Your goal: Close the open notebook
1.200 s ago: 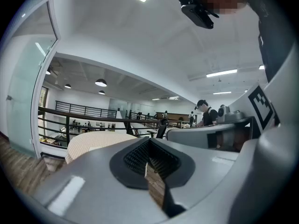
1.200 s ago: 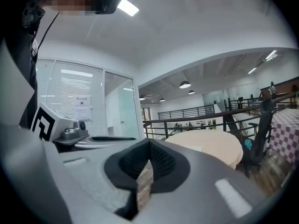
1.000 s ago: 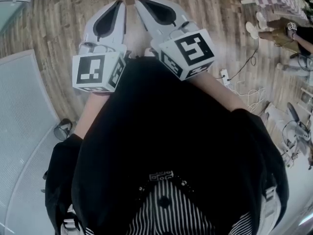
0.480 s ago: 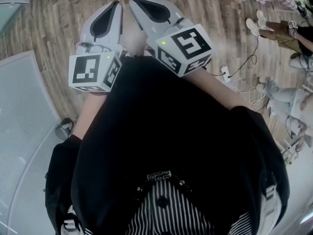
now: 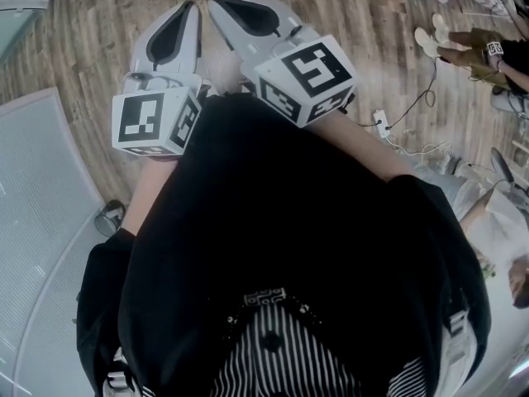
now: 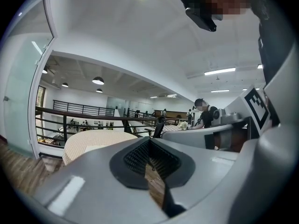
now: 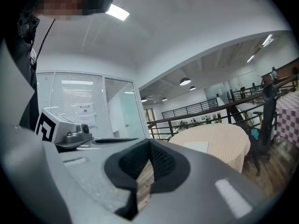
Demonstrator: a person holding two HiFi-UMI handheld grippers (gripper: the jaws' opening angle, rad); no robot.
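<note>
While right gripper [image 7: 150, 142] sits closed, ribbed black fingers [image 7: 162, 163], plank floor [image 5: 91, 50]

Pale notebook [image 7: 195, 146] lies flat on the table [image 7: 224, 136].

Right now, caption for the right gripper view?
Right gripper, shut and empty, pointing across the room at a round cloth-covered table.

floor [image 5: 83, 48]: wood planks, faint sheen
left gripper [image 5: 193, 7]: smooth matt grey plastic
right gripper [image 5: 216, 0]: smooth matt grey plastic
pads [image 6: 135, 155]: black, ribbed
tablecloth [image 7: 219, 139]: woven cloth
</note>
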